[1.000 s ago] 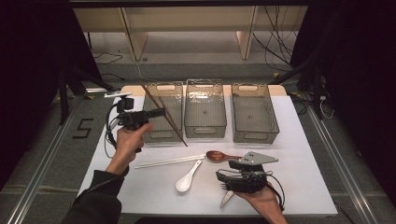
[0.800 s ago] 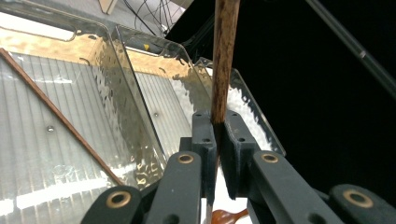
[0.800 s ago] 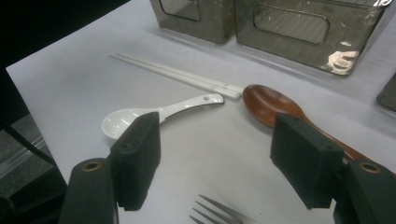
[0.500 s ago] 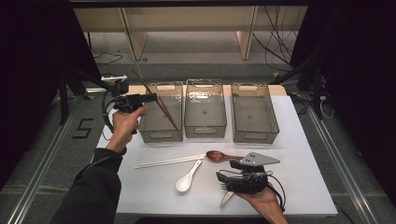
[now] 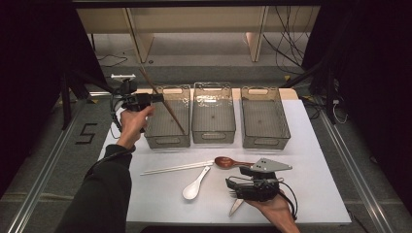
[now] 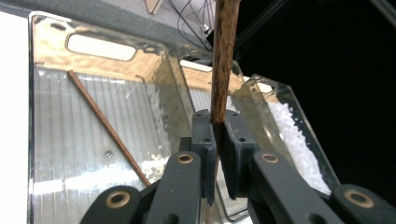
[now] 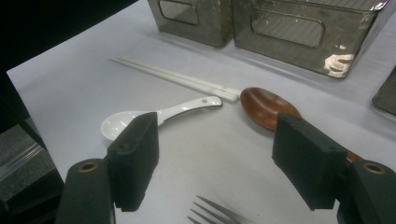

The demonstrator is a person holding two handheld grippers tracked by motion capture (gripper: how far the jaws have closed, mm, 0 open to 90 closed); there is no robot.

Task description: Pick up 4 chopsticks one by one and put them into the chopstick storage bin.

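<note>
High view: left gripper point(image 5: 160, 97) is up over the far-left part of the table, at the far rim of the left bin point(image 5: 167, 141). Its jaws are pinched tight on a brown chopstick point(image 5: 168, 108), which runs tilted from above the gripper down into that bin. Left gripper view confirms it: both pads squeeze the brown stick point(image 6: 223, 60), which stands up between them. A second brown chopstick point(image 6: 107, 126) lies diagonally on the left bin's floor.

Mid bin point(image 5: 214, 132) and right bin point(image 5: 265, 135) sit in a row w/ the left one, just beside each other, on the far half of the white tabletop point(image 5: 316, 160).

Right gripper point(image 5: 233, 187) rests low at the near-right, jaws spread wide w/ nothing between the pads, as the right gripper view shows. Near it: a pair of white chopsticks point(image 5: 177, 167) lying across the near middle, a white ceramic spoon point(image 5: 196, 183) just near of them, and a brown wooden spoon point(image 5: 228, 162) w/ its bowl at the chopsticks' right ends. A metal fork point(image 7: 219, 212) lies right under the right gripper; its tines poke out at the bottom of the right gripper view.
</note>
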